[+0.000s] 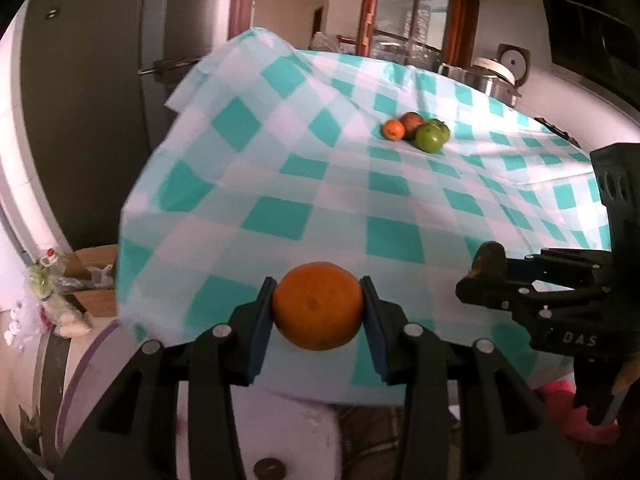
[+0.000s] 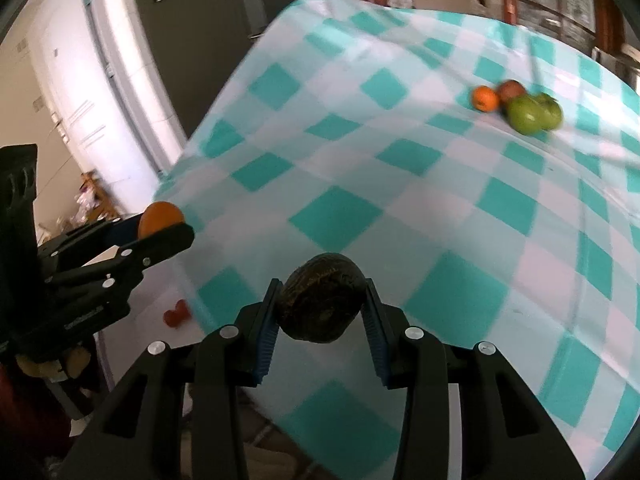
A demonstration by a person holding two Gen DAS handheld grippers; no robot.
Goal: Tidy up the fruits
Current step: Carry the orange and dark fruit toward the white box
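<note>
Teal-checked tablecloth point(image 1: 400, 200) over table, grey fridge point(image 1: 100, 80) behind, glazed wooden door point(image 1: 404, 4)

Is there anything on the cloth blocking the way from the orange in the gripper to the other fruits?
Nothing visible. Between the orange in the left gripper and the fruit pile lies only bare checkered tablecloth.

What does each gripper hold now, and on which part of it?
The left gripper holds an orange by its two opposite sides. The right gripper holds a dark brown fruit the same way, by its sides.
</note>
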